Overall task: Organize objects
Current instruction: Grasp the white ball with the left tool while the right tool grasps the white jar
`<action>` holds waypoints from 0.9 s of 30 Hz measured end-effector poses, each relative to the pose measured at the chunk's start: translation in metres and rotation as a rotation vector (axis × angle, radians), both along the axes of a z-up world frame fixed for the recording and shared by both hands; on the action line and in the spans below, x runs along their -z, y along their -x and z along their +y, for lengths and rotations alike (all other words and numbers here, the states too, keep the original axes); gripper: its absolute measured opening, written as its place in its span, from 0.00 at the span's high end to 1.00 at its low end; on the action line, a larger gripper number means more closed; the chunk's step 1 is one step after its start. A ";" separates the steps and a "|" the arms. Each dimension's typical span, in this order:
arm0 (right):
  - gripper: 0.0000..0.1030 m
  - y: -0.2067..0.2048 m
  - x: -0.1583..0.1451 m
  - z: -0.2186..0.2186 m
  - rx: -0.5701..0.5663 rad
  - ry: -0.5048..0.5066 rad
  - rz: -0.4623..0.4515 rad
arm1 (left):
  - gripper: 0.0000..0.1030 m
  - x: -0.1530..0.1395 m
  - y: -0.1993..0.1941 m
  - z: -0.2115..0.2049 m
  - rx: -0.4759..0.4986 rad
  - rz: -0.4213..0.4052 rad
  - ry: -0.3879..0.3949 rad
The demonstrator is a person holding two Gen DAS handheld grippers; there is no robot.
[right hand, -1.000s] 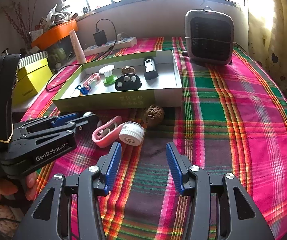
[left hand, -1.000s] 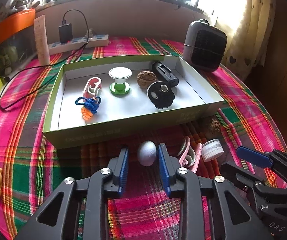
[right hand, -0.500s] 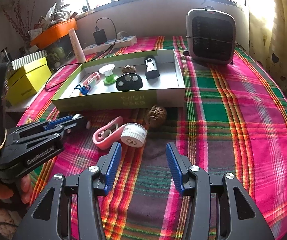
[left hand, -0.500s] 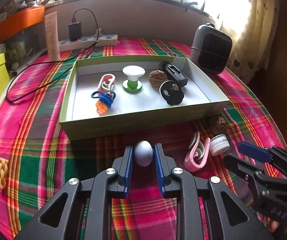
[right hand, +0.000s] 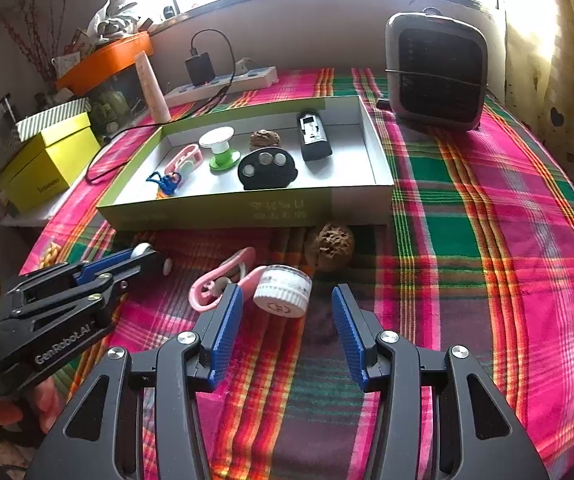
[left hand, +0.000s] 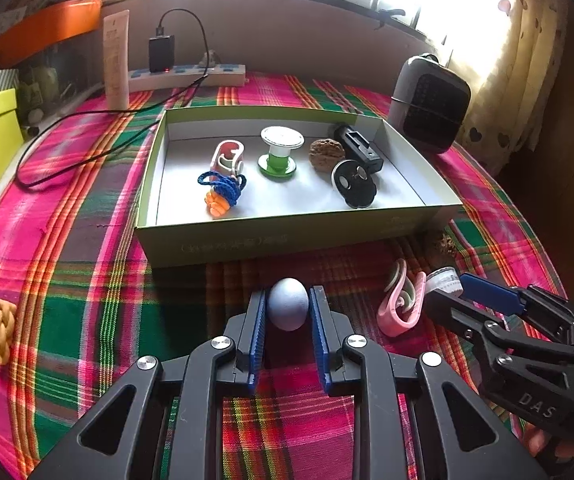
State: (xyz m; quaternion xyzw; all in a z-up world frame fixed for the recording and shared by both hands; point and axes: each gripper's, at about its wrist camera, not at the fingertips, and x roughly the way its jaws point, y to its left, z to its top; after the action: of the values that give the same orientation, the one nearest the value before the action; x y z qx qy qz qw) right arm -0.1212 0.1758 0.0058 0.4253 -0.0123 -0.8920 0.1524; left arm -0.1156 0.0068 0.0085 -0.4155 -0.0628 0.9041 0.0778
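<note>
Pale blue-grey, the small egg (left hand: 288, 309) sits pinched between the blue pads of the left gripper (left hand: 288, 312), just in front of the near wall of the green box (left hand: 287, 236) on the plaid tabletop (left hand: 87, 240). The right gripper (right hand: 287, 316) hangs with its jaws wide apart and nothing between the pads; a white jar (right hand: 283, 290) lies just ahead of its left finger, touching a pink clip (right hand: 215, 284), with a brown walnut (right hand: 331, 246) near the box wall. Inside the box lie a second clip, a green spool (left hand: 279, 150), another walnut, a black disc (left hand: 353, 184), a black block and a blue-orange knot (left hand: 221, 192).
</note>
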 end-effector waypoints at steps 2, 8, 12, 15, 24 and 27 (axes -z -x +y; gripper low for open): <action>0.54 0.002 0.001 0.004 0.011 0.018 -0.010 | 0.80 0.000 0.000 -0.001 0.001 -0.002 -0.006; 0.54 0.004 0.000 0.008 0.027 0.009 -0.008 | 0.80 0.001 0.000 -0.002 0.002 -0.003 -0.019; 0.54 0.006 0.001 -0.001 0.009 -0.032 -0.002 | 0.80 0.001 0.001 -0.003 0.002 -0.005 -0.028; 0.54 0.007 0.001 -0.003 0.013 -0.046 0.000 | 0.80 0.001 0.001 -0.002 0.003 -0.005 -0.029; 0.55 0.006 0.002 -0.003 0.018 -0.057 0.002 | 0.80 0.001 0.002 -0.002 0.002 -0.005 -0.029; 0.62 0.006 0.001 -0.002 0.023 -0.057 0.003 | 0.80 0.001 0.002 -0.002 0.002 -0.004 -0.021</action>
State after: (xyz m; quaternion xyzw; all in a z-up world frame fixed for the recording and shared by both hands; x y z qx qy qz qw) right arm -0.1269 0.1741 0.0046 0.4280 0.0087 -0.8943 0.1300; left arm -0.1175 0.0046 0.0072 -0.4165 -0.0720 0.9025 0.0831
